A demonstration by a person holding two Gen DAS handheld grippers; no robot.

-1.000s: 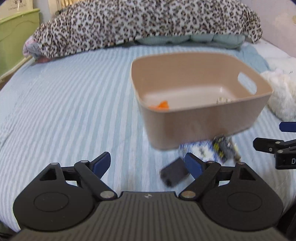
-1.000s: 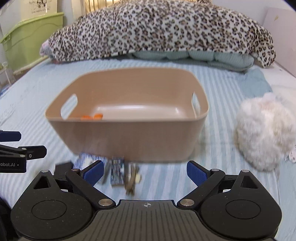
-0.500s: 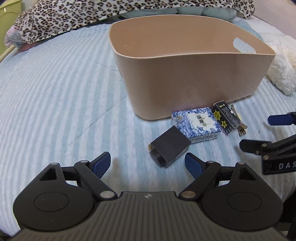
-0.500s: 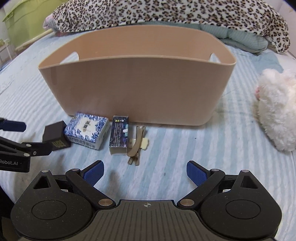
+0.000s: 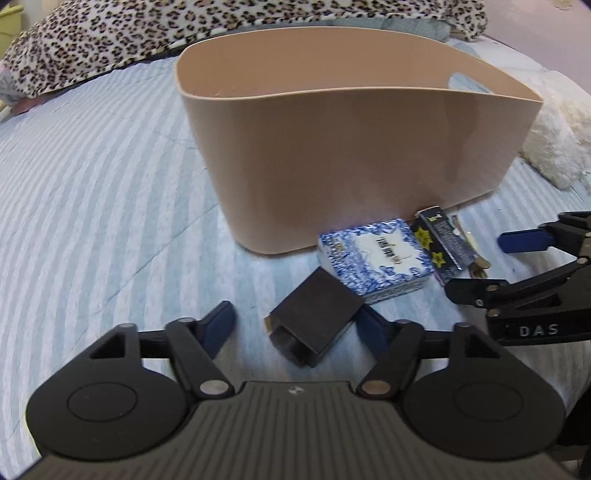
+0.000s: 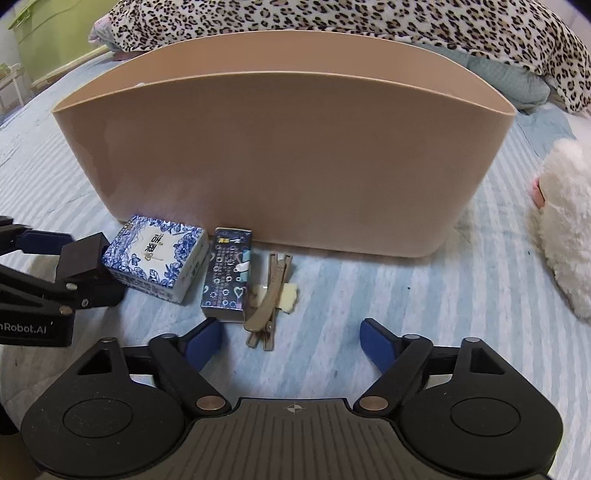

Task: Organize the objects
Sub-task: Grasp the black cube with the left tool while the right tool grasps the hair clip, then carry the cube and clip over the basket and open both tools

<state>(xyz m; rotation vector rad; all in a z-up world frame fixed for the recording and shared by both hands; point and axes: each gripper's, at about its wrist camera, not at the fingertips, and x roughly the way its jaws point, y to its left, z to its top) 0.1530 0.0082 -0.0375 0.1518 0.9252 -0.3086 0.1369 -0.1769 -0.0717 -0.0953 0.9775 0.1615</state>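
A tan plastic bin (image 6: 284, 155) with curved walls and a cut-out handle stands on a blue-and-white striped bedspread (image 5: 92, 206), its inside hidden from both low-set cameras. Four small items lie in a row along its near wall. A matte black box (image 5: 316, 326), turned at an angle, sits at the left end of the row. Next comes a blue-and-white floral-print box (image 6: 157, 256) with printed characters on top, then a narrow dark carton (image 6: 229, 271) dotted with hearts and stars, its far end close against the bin. A taupe hair clip (image 6: 269, 299) rests just beside the carton, over a small pale piece.

The left gripper (image 5: 295, 325) is held low over the bedspread with its blue-padded fingers spread to either side of the black box, the right pad close to the box's corner. The right gripper (image 6: 291, 339) hovers just short of the hair clip and dark carton, fingers wide apart and holding nothing. A white fluffy object (image 6: 565, 232) lies to the right of the bin, and a leopard-print blanket (image 6: 332, 18) is heaped behind it.
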